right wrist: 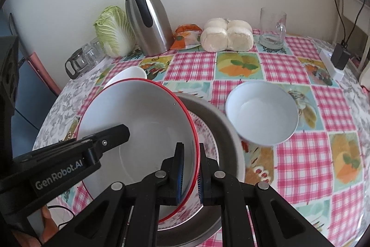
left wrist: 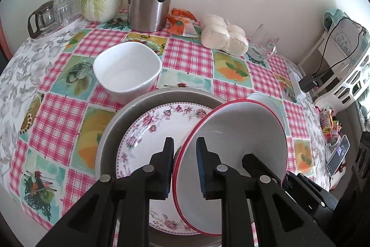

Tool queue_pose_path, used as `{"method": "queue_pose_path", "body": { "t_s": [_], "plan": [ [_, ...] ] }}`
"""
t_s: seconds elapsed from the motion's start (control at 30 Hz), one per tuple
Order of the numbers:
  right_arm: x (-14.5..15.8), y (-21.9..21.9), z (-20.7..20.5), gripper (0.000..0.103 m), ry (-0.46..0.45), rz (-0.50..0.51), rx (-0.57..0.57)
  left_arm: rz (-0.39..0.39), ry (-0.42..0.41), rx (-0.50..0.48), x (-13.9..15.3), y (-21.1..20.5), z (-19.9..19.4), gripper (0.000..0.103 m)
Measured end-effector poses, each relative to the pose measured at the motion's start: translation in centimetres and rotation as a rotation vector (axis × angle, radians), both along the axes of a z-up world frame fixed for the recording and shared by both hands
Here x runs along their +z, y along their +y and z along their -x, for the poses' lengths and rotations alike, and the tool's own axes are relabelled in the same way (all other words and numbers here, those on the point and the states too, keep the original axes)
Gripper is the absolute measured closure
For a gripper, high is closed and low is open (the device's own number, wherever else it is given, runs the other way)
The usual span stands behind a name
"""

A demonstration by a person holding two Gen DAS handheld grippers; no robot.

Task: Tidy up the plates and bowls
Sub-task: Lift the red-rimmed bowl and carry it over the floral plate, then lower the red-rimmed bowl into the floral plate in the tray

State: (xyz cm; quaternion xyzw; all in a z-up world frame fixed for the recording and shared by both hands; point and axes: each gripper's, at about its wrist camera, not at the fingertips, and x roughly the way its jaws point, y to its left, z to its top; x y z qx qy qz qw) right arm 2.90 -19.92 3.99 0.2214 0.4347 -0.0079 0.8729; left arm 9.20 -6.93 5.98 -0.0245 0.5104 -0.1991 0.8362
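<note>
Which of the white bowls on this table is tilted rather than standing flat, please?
The red-rimmed bowl, tilted over the floral plate with the right gripper clamped on its rim. The squarish white bowl and round white bowl stand flat on the tablecloth.

Light: soft, even daylight; both views were bright.
Shadows: faint and short beneath things on the surface [left wrist: 189,57].
Glare: a pale sheen lay on the steel jug [right wrist: 150,22].
Distortion: strong fisheye bending, with dark corners.
Blur: slight smearing at the grey pan's rim [right wrist: 231,131]; edges were soft.
</note>
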Motion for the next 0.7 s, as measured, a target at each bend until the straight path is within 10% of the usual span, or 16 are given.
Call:
{"method": "queue_pose_path", "body": {
  "t_s": [0.7],
  "plan": [
    [-2.4,0.9,-1.1,0.092,0.058,-0.081,-0.013,0.015,0.086,0.015,-2.5,1.0,-1.5,0.083]
  ]
}}
